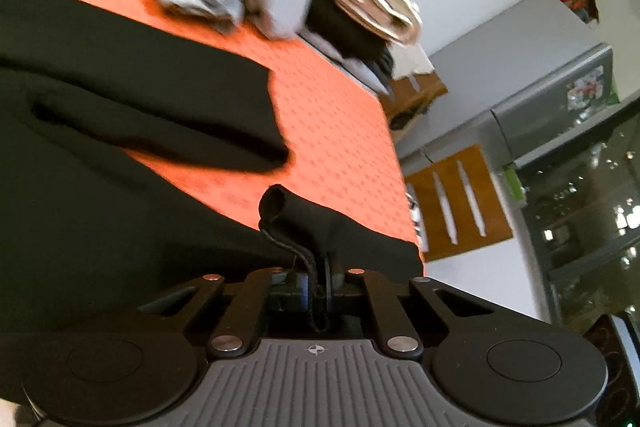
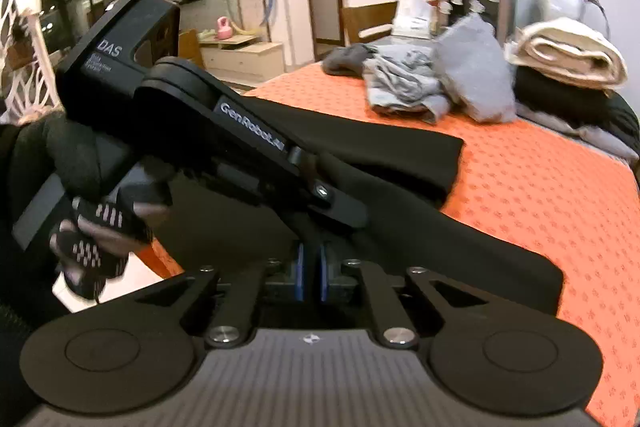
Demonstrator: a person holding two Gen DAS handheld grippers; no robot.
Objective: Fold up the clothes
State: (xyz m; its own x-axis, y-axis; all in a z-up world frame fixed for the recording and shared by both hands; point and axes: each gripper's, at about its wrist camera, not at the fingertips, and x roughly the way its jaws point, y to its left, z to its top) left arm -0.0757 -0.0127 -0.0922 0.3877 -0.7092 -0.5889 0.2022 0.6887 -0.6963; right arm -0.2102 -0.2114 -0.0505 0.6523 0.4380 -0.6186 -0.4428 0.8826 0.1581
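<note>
While both hand-held grippers pinch the near edge of a black garment, more clothes wait in a heap at the far end.

Nearest, the left hand-held gripper (image 1: 318, 283) has its fingers pressed together on a bunched, seamed edge of the black garment (image 1: 120, 131), and the right hand-held gripper (image 2: 311, 277) is nearly closed with black cloth running into the narrow gap, so it seems to pinch the same piece. Beyond, the garment lies spread over the orange-covered surface (image 2: 540, 195), two long parts reaching far-right. Farther off sit the crumpled grey clothes (image 2: 420, 87), and at the far right a folded stack (image 2: 568, 59). By my reading the job is midway: some folded, this one in hand, grey ones left.
</note>
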